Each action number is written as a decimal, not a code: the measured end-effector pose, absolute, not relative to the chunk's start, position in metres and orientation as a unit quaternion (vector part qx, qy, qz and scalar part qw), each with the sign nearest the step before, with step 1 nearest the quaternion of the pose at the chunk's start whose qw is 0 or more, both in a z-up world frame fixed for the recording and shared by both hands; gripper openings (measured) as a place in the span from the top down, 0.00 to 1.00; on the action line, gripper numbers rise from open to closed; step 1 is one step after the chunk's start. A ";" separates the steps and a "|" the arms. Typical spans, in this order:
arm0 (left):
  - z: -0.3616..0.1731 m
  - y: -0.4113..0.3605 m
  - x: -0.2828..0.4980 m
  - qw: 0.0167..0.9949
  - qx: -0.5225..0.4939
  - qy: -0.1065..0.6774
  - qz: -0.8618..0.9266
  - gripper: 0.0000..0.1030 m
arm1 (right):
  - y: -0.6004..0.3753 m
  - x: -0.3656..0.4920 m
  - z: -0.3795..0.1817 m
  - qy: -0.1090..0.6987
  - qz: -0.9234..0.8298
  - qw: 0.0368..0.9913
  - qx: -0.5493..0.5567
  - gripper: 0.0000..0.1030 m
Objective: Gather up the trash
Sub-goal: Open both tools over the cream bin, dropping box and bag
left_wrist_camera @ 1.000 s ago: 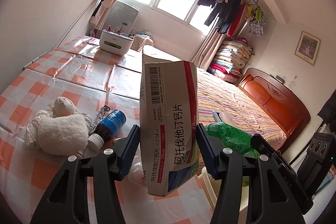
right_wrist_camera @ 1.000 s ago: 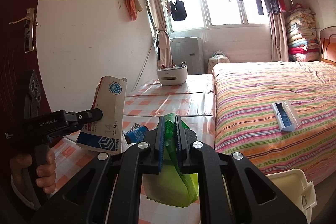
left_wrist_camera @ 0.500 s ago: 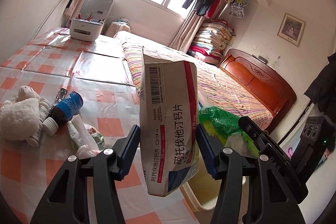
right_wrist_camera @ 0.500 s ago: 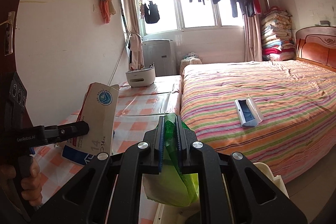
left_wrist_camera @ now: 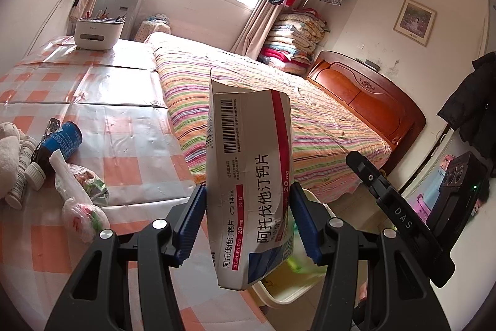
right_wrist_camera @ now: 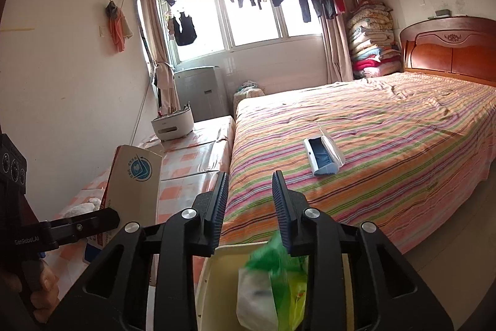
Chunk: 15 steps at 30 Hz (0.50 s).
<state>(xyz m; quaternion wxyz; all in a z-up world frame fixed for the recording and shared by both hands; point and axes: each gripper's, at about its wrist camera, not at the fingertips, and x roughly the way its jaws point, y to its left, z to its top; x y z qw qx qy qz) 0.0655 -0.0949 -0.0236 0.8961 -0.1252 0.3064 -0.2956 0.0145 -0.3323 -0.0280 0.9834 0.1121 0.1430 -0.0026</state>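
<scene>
The left gripper (left_wrist_camera: 248,219) pinched a light, easily crushed box (left_wrist_camera: 251,176) by its flat faces above the bin (right_wrist_camera: 223,269), while the right gripper (right_wrist_camera: 250,207), jaws opening and empty, dropped a limp bag (right_wrist_camera: 272,284).

Both my grippers: matte black plastic frames with triangular cut-outs. Left gripper (left_wrist_camera: 248,225) and right gripper (right_wrist_camera: 250,208) each have ribbed blue pads (right_wrist_camera: 280,207) and round silver screws (left_wrist_camera: 105,234) on the linkage arms. White "DAS" lettering on one side, "GenRobot.AI" on the other.
</scene>
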 end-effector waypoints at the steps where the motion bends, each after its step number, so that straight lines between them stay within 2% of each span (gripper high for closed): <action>1: -0.025 -0.098 0.065 0.895 -0.124 0.308 -0.297 0.48 | -0.335 0.013 -0.028 0.139 -0.006 0.983 0.117 0.51; 4: -0.029 -0.106 0.066 0.892 -0.119 0.315 -0.303 0.48 | -0.343 0.009 -0.026 0.125 -0.017 0.984 0.129 0.47; 15: -0.040 -0.140 0.068 0.876 -0.093 0.337 -0.332 0.47 | -0.362 -0.003 -0.024 0.098 -0.049 0.981 0.162 0.44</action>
